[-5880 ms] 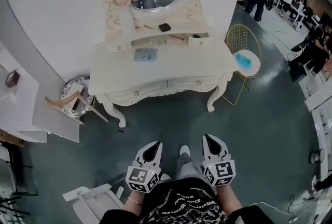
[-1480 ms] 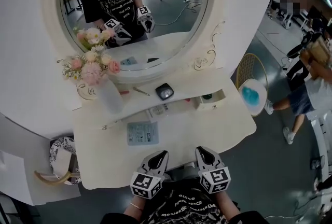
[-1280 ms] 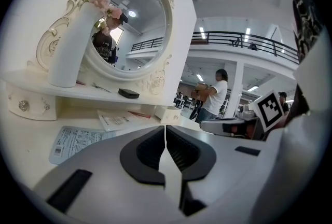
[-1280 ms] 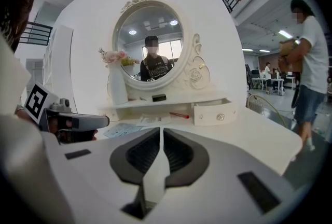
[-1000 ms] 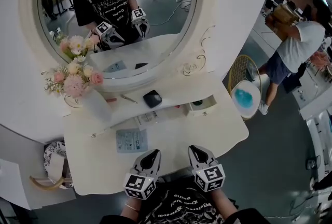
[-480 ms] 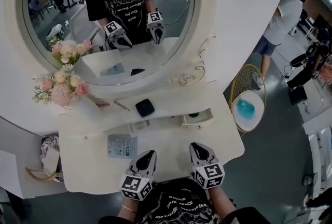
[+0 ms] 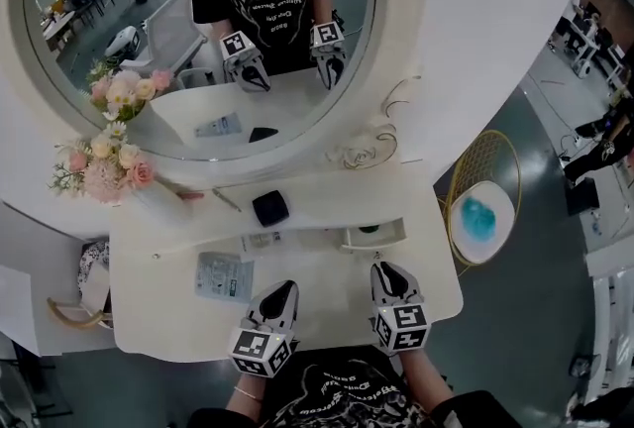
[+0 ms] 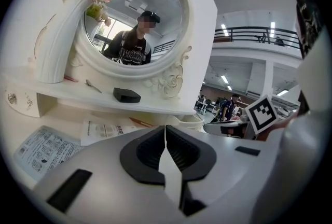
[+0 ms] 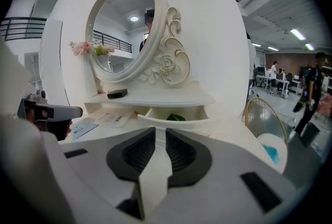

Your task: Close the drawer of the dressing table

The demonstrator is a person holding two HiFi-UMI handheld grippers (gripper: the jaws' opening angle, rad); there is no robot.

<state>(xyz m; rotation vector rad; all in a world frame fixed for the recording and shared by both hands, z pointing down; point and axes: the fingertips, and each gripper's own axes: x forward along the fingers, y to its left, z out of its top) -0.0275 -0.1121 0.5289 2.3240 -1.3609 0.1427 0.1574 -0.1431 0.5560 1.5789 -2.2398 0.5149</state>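
Below the lower right edge of the mirror [image 7: 198,50], the drawer [image 7: 371,236] stands pulled out of the raised shelf at the back of the table [image 7: 149,322], with a green thing [image 9: 175,117] lying inside it. My right gripper [image 7: 389,270] hovers over the table in front of the mirror's right side, pointed at the drawer front and not yet touching it. Its jaws have just been opening and show a narrow gap with nothing between them. My left gripper [image 7: 284,289] hangs under the mirror's middle, jaws together at the tips and empty.

What worries me is that narrow gap. If I go in with the jaws parted, the top edge of the drawer front could slip between them, and I'd tilt the drawer rather than slide it. A push off to one side of the front would likely skew it in its slot and jam it half shut. The green thing may catch on the shelf if it sits proud of the rim; I can't tell that from here. Too hard a shove could shake the vase of flowers [image 7: 104,163] below the mirror's left edge, and the left gripper could scuff the leaflet [image 7: 224,277] under the mirror's middle.
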